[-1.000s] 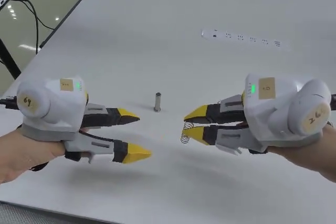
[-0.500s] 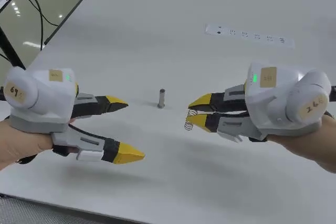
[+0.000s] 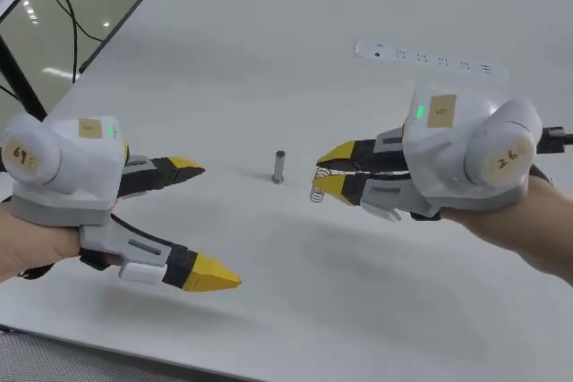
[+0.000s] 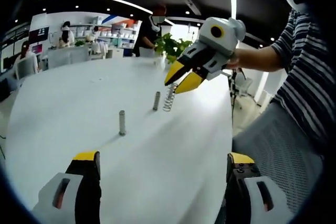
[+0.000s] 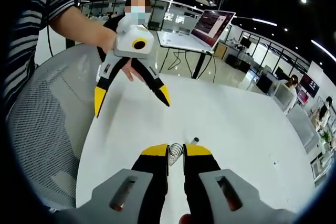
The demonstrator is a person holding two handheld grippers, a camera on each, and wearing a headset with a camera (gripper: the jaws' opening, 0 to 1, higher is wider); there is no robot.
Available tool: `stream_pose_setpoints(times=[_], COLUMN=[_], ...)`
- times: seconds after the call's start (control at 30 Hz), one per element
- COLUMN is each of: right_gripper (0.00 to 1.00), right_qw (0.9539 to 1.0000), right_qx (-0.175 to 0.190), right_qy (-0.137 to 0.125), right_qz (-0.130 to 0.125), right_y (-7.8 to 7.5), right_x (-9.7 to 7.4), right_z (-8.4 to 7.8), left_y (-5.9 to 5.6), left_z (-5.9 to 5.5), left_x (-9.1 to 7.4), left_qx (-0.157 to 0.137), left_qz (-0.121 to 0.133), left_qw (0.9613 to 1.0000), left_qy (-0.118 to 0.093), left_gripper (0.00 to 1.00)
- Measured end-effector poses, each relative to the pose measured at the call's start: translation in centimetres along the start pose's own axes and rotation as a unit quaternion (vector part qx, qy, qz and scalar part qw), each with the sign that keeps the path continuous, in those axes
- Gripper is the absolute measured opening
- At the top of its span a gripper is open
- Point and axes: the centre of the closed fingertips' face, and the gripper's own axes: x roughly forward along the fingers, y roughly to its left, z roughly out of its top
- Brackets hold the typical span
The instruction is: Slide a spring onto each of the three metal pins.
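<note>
Head view: I read a handwritten "69" on the round tan sticker [image 3: 20, 157] of the left gripper [image 3: 204, 221]. The matching disc [image 3: 503, 160] on the right gripper [image 3: 324, 173] reads roughly "26". The rectangular top label [image 3: 440, 111] is illegible. The thin coiled silver wire spring [image 3: 317, 192] is pinched between the right jaws, which stand narrow. The left jaws stand wide, holding nothing. The short upright grey metal pin [image 3: 279, 167] stands on the white table [image 3: 269, 42], just beside the spring, between both grippers.
</note>
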Motion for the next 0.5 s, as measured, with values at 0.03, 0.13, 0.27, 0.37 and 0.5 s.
stream_pose_setpoints(times=[0.03,0.13,0.27,0.37,0.5], right_gripper=[0.07,0.07,0.07,0.07,0.07], right_qw=[1.0000,1.0000,0.9999,0.9999,0.9998], right_qx=[0.000,0.002,0.004,0.007,0.005], right_qy=[-0.002,-0.002,-0.001,-0.001,0.003], right_qz=[-0.003,-0.007,-0.014,-0.015,-0.019], right_y=[-0.2,-0.9,-1.6,-2.1,-2.5], right_x=[0.2,0.6,0.8,1.1,1.5], right_z=[0.2,0.4,0.6,0.7,0.8], left_y=[0.0,0.0,0.1,0.2,0.1], left_z=[0.0,0.1,0.2,0.2,0.2], left_x=[0.0,0.0,-0.1,-0.2,-0.2], left_qx=[0.000,-0.001,-0.002,-0.004,-0.003], left_qz=[0.000,0.001,0.003,0.004,0.004], left_qw=[1.0000,1.0000,1.0000,1.0000,1.0000], left_qy=[0.000,-0.003,-0.007,-0.007,-0.008], left_gripper=[0.98,0.98,0.98,0.98,0.98])
